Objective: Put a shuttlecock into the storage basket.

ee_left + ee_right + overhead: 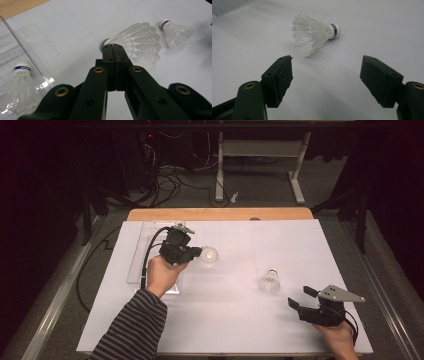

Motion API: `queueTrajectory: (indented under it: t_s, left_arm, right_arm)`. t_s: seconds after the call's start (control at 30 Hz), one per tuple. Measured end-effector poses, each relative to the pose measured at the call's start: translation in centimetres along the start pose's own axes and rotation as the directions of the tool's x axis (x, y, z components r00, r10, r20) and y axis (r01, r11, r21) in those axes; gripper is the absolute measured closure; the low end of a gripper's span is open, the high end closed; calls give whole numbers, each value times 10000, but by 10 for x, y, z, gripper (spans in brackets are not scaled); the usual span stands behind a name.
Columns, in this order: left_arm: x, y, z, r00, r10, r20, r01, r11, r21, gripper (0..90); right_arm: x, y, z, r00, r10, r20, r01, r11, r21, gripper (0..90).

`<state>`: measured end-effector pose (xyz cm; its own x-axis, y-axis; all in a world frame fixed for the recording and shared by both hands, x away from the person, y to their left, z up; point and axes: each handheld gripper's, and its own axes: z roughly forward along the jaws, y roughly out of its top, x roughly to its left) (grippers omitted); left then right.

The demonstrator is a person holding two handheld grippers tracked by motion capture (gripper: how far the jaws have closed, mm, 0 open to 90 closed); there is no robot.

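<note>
Black jaws of the left gripper (pixel 113 47) are pressed together on the feather skirt of a shuttlecock (pixel 136 46), pinching it just behind its white cork and holding it above the white table sheet (pixel 240 320). Left of that held shuttlecock sits a clear plastic tray (pixel 136 265) with another shuttlecock (pixel 20 87) standing in it. Right of it, a third shuttlecock (pixel 315 33) lies on its side on the sheet. Beyond that one, the right gripper (pixel 325 78) rests with its jaws wide apart, holding nothing.
</note>
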<state>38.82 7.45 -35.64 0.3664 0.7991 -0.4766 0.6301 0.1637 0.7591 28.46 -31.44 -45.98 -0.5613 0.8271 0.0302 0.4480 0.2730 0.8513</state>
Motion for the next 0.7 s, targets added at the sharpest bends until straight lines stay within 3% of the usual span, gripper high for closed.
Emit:
queueTrajectory:
  t_s: [0.7]
  left_arm:
    - [18, 8, -25, 9993, -298, -225, 285, 9980, -573, 896]
  right_arm:
    - [0, 0, 0, 10000, 9, 23, -9, 10000, 20, 269]
